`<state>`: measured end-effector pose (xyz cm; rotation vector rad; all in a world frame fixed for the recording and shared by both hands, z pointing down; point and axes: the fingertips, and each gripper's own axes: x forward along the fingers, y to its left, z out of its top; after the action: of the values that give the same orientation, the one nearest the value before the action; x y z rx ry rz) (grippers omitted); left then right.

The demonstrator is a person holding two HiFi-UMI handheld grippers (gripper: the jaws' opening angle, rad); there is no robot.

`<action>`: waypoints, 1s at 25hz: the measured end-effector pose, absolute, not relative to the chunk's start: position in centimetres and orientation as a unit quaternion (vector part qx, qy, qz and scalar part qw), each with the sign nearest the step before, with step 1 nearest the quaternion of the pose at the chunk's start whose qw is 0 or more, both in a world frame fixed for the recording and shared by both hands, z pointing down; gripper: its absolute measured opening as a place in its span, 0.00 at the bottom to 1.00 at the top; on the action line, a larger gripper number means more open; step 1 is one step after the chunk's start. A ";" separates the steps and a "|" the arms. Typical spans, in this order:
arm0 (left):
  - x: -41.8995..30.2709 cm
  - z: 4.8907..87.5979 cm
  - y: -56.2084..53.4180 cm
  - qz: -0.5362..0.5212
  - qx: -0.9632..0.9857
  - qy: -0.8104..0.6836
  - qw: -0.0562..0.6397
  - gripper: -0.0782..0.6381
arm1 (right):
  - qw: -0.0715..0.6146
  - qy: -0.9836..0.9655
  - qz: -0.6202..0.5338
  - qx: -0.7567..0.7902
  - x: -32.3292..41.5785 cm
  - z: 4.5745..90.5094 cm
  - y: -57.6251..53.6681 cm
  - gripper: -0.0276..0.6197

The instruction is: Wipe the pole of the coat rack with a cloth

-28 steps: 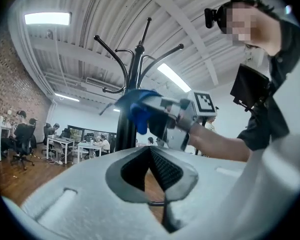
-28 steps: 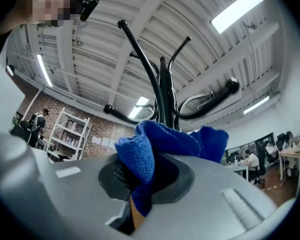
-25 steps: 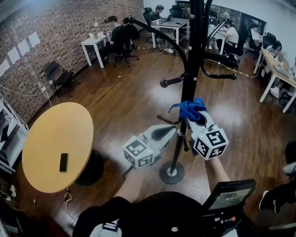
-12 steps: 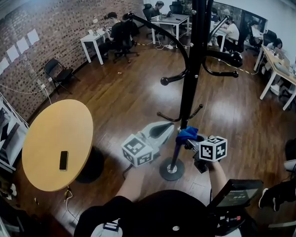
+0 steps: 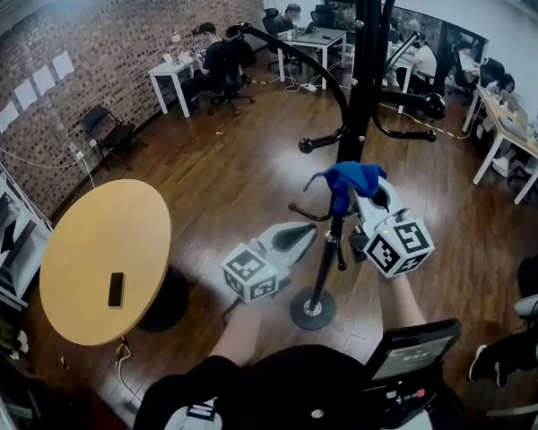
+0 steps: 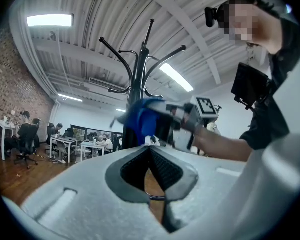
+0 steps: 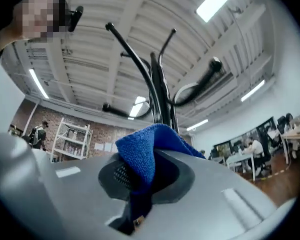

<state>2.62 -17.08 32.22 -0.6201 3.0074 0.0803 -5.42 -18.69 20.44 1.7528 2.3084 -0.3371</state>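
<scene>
Right gripper [image 5: 350,202] has climbed the coat rack pole [image 5: 357,115] since half a second ago. I see its jaws clamped on the blue cloth [image 5: 348,179], held against the pole. Left gripper [image 5: 307,233] sits just beside the pole, jaws closed on nothing.

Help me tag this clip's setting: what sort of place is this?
Most likely a shared open-plan office: several people sit working at white desks, with a brick wall on one side and a polished wooden floor.
</scene>
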 end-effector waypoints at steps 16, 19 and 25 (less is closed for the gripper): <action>2.5 31.5 -17.3 0.011 -0.209 0.977 0.041 0.10 | 0.405 0.696 -0.143 0.575 4.5 0.1 -28.5 0.09; 2.5 31.6 -17.5 0.011 -0.212 0.976 0.042 0.10 | 0.438 0.676 -0.150 0.573 5.6 -0.2 -29.6 0.09; 2.4 31.5 -17.5 0.012 -0.208 0.977 0.042 0.10 | 0.437 0.684 -0.154 0.564 4.7 -0.1 -29.5 0.09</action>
<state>2.40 -17.45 31.49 -0.6361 2.9913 0.0368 4.69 -29.45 -0.13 1.4033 1.7007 -0.3819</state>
